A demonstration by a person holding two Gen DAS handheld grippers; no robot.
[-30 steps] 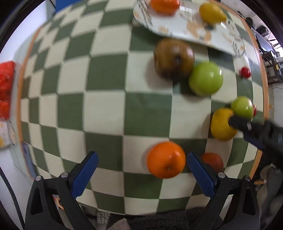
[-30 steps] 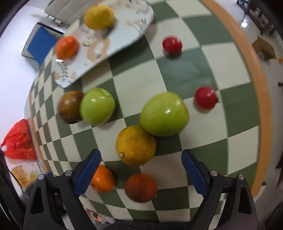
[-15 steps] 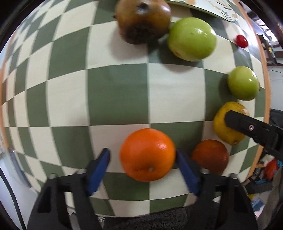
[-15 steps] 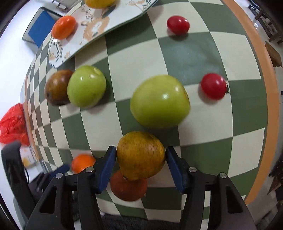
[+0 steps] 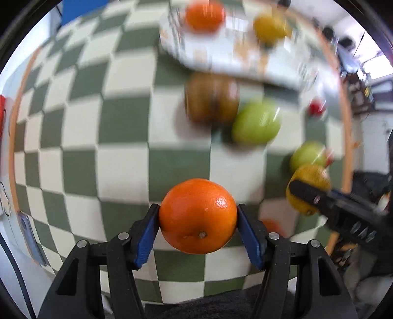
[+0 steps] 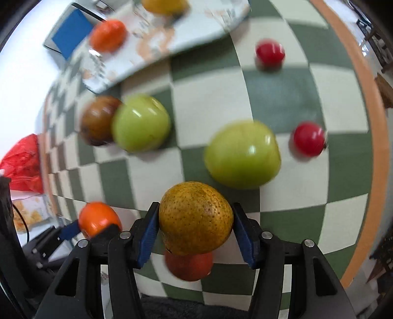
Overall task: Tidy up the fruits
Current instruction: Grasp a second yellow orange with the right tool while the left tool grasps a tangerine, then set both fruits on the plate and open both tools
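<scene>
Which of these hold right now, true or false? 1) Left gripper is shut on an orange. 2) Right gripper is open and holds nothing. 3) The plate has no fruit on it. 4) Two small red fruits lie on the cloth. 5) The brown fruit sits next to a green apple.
1) True: the left gripper is clamped on the orange.
2) False: the right gripper is shut on the yellow-brown citrus.
3) False: the plate already carries an orange fruit and a yellow fruit.
4) True: two red fruits lie on the checkered cloth.
5) True: the brown fruit sits against a green apple.
</scene>
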